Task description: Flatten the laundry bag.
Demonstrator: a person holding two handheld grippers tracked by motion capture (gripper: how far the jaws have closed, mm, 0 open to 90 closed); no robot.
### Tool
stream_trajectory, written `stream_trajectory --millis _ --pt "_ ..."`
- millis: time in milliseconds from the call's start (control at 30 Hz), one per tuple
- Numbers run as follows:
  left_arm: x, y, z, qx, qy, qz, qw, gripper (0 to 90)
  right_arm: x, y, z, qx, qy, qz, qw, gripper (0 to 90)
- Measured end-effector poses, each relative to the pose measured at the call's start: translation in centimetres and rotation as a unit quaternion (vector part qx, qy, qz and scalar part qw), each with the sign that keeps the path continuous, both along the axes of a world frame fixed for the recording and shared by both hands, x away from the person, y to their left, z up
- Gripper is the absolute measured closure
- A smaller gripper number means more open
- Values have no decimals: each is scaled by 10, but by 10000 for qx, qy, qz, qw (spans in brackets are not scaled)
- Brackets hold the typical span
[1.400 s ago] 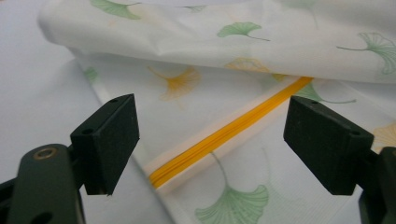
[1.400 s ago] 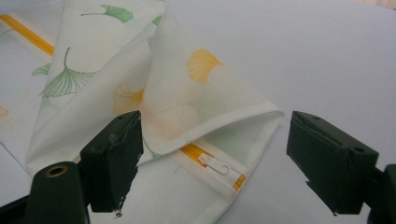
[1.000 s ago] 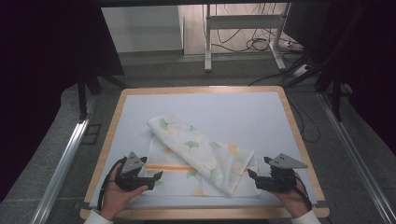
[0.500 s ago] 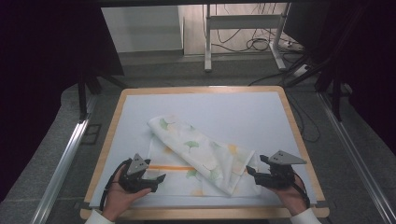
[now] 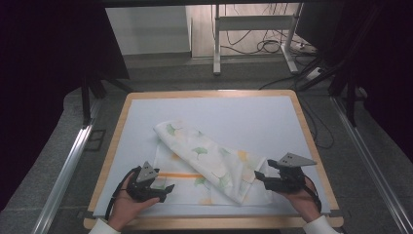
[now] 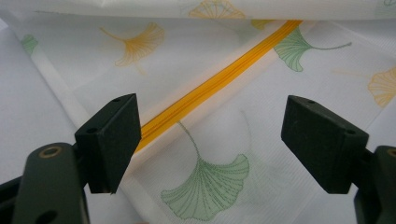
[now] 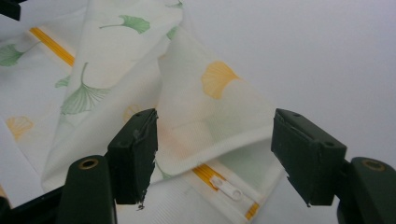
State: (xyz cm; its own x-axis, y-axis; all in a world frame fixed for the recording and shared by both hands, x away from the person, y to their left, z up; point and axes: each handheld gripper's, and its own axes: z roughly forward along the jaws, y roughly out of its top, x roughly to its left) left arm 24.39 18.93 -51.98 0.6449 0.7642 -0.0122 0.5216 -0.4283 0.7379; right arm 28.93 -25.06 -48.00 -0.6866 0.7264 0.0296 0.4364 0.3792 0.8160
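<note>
I hold a gripper in each hand over the near edge of the table (image 5: 122,126), one at each end of the bag (image 5: 209,163). The bag is white mesh printed with green and yellow ginkgo leaves, and it lies on the pale blue mat near my side, partly folded: one flap is turned over on a slant from far left to near right, covering much of the flat layer under it.

My left gripper (image 5: 163,189) is low at the bag's near left corner, pointing right along the table. Its jaws are wide apart with nothing pinched. In the left gripper view (image 6: 210,140) the cloth lies flat below and between them, the orange zip (image 6: 219,81) running on a diagonal past the left jaw, with a green leaf (image 6: 208,186) in the gap.

My right gripper (image 5: 260,178) is at the bag's near right end, pointing left. Its jaws have just closed a little, yet they stand well apart. In the right gripper view (image 7: 215,149) the folded corner of the bag sits between them with a yellow leaf (image 7: 217,77) on it, and the white zip pull (image 7: 226,186) lies just beneath. The left jaw is at the cloth's edge; I cannot tell if it touches. The right jaw is clear of it.
</note>
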Motion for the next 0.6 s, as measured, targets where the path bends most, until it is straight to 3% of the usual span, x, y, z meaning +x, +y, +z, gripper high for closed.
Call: stream_trajectory --millis 333,600 --pt "1 -2 -2 30 51 -17 10000 197 7 22 4 -48 120 434 9990 285" --pt "0 -3 -4 48 99 -27 9999 197 12 37 9 -61 154 573 9982 283"
